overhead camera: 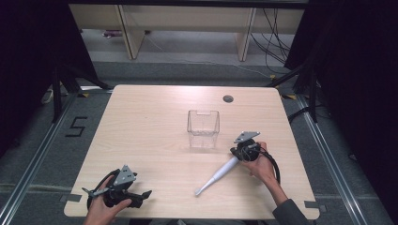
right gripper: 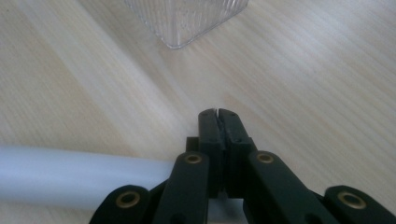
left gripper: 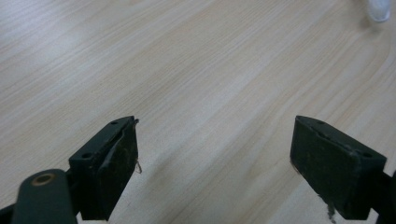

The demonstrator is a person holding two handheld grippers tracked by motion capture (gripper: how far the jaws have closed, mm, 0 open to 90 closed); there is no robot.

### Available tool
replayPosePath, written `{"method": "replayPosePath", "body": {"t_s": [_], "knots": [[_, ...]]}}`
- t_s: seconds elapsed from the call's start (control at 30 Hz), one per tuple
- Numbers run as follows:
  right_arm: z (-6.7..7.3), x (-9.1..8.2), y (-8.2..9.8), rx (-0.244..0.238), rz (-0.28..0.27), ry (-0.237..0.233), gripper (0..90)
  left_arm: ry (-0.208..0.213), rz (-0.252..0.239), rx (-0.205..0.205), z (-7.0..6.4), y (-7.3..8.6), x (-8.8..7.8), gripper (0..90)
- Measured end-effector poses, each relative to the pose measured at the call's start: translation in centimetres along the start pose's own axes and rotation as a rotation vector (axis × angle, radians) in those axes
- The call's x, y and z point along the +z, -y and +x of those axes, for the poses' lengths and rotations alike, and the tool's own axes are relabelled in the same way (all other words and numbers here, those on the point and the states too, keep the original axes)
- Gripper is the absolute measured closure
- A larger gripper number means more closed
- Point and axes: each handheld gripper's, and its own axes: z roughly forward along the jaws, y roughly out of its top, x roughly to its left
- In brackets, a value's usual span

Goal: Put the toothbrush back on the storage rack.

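The right gripper (overhead camera: 240,154), jaws pressed together on nothing, touches a smooth white tapered wand (overhead camera: 218,176) near a ribbed clear box (overhead camera: 203,128); the left gripper (left gripper: 215,163) gapes empty over pale woodgrain.

Black numeral "5" (overhead camera: 76,126) marked on the grey floor (overhead camera: 56,154), left of the table (overhead camera: 141,112)
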Motion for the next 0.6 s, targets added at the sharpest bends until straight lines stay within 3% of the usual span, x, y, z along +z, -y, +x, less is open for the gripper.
{"method": "replayPosePath", "body": {"t_s": [0.1,0.2,0.6], "knots": [[0.3,-0.3,0.4,0.003,-0.009,0.001,89.3,-0.003,0.0,0.007,0.0,0.0,0.0,14.9],[0.2,-0.5,0.7,-0.032,-0.012,-0.019,89.3,-0.001,0.001,0.002,0.0,0.0,0.0,14.9],[0.9,-1.9,1.8,-0.033,-0.005,-0.043,88.9,-0.004,0.001,0.008,0.0,0.0,0.0,14.9]]}}
